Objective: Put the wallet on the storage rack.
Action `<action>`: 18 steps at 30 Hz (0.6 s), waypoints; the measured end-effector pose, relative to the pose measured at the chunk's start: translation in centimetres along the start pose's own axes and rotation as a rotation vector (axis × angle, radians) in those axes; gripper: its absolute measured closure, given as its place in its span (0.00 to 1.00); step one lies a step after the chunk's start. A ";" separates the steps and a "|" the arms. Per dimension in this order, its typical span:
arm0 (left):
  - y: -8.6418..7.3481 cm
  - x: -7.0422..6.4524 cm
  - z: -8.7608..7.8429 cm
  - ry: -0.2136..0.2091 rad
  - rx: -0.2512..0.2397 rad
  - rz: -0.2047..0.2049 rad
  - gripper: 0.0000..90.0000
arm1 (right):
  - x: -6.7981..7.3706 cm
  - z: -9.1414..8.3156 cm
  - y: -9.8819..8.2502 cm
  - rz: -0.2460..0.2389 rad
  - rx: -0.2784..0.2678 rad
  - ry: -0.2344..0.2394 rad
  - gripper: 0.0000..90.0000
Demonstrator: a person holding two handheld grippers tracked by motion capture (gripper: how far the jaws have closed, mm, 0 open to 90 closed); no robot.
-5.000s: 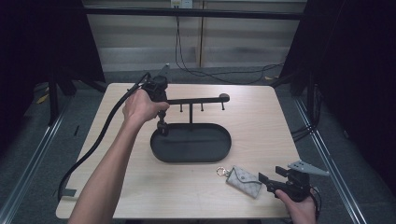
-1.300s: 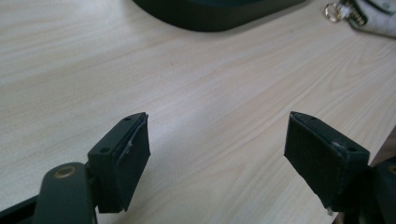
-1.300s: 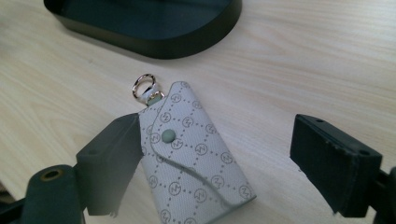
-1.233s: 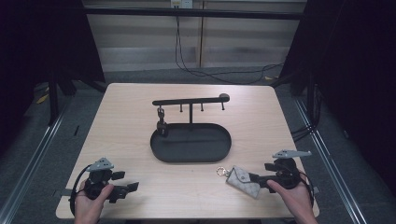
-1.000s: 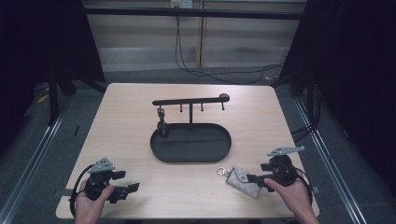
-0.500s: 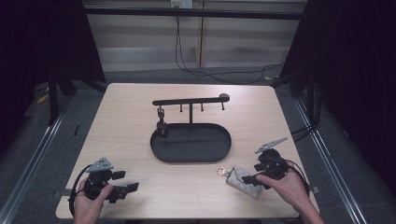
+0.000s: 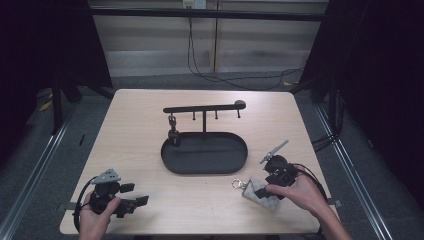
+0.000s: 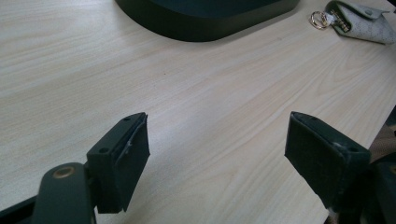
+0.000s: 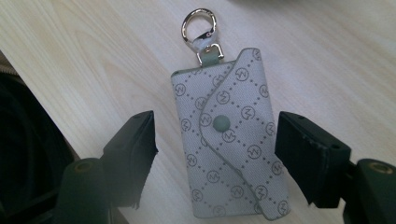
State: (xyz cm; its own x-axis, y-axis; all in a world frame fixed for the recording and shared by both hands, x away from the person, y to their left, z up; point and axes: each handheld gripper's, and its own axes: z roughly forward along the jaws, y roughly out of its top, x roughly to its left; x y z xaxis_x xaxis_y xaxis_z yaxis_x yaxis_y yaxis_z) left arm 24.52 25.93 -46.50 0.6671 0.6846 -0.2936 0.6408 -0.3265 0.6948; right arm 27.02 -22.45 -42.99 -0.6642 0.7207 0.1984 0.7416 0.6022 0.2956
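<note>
In the high view, the key pouch (image 7: pixel 261 193) lies at the lower right of the frame, on the table (image 7: pixel 135 135) just below the black oval tray (image 7: pixel 205 152). We bring our right gripper (image 7: pixel 270 186) over the pouch from the right, the right hand (image 7: pixel 300 192) wrapped round its body and the forearm running off the bottom right corner. Our left gripper (image 7: pixel 137 202) sits low at the lower left, held in the left hand (image 7: pixel 97 212) and pointing toward the middle of the frame. Behind the tray stands the hook rack (image 7: pixel 205 107) with one small item hanging at its left end.

In the left gripper view, the two jaws stand wide apart over bare wood with nothing between them. The tray's edge shows at the top, and the pouch with its ring at the upper right.

In the right gripper view, the pouch lies lengthwise between the jaws, its metal ring (image 9: pixel 199 23) pointing to the top of the frame and its snap button in the middle. The jaws have just been closing on it, yet a strip of wood shows on either side, so the pads do not press yet.

We judge the step to be the pick-up of the pouch. Next we need to finish the squeeze across its width and lift it, probably toward the rack.
</note>
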 end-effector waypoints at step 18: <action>0.0 0.0 -0.1 0.003 0.002 0.003 0.24 | -1.1 2.4 1.2 0.009 0.118 0.018 0.26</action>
State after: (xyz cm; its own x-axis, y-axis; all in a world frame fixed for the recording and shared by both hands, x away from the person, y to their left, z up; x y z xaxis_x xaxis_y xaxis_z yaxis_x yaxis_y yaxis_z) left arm 24.48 25.93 -46.45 0.6677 0.6857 -0.2897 0.6397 -0.3296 0.6943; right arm 28.80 -21.71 -45.07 -0.6586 0.7203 0.2179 0.7525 0.6329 0.1821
